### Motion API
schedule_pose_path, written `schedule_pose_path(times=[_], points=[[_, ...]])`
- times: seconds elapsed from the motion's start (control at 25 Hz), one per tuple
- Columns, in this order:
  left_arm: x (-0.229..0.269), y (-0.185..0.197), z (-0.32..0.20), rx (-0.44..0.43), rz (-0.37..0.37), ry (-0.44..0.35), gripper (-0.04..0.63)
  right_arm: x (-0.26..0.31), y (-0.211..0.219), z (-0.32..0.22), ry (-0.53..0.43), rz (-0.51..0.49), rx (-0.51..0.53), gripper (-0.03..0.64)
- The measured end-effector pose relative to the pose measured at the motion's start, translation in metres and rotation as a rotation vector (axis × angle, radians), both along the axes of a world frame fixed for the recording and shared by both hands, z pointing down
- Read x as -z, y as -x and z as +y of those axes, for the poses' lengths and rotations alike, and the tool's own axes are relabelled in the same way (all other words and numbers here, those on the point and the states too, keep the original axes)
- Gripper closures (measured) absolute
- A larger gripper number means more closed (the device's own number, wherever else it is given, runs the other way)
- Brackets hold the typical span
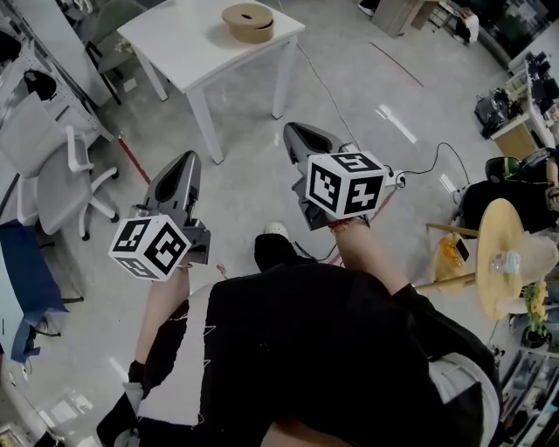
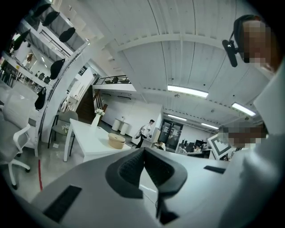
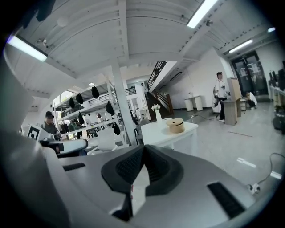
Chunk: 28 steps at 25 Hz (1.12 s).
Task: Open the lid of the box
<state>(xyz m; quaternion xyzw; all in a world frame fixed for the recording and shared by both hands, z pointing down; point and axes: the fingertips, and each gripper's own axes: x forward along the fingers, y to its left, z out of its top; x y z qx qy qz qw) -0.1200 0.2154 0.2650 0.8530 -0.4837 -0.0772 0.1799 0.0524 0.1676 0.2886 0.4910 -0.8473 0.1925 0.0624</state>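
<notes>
I am observing the box (image 1: 247,22) in the head view. It is a round tan container with its lid sitting on it, and it is standing near the far corner of the white table (image 1: 175,48). I am holding both grippers out over the open floor, well apart from the table and touching nothing.

Left gripper (image 1: 187,160): its own view is showing the two jaws meeting at the tips with nothing between them. In that view the box is lying beyond the jaws and to their left. A white vase (image 2: 96,119) of flowers is standing farther back on the same table.

Right gripper (image 1: 293,131): its jaws are pressing together and carrying nothing. It is pointing slightly downward in the direction of the table. In its own view the box is appearing above and to the right of the jaw tips.

A grey office chair (image 1: 52,175) is standing left of the table. A person (image 3: 220,101) is showing in the far background, well beyond the table.
</notes>
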Motion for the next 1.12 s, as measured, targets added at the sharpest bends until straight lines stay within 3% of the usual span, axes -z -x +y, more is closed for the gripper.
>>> schedule_pose_path(times=[0.6,1.12], points=[[-0.005,0.015,-0.145,0.046,0.055,0.024,0.584,-0.011,0.024,-0.159,0.061,-0.023,0.073,0.614],[-0.001,0.005,-0.251,0.083,0.054,0.009,0.584,-0.003,0.026,-0.267,0.034,0.0,0.157,0.614]])
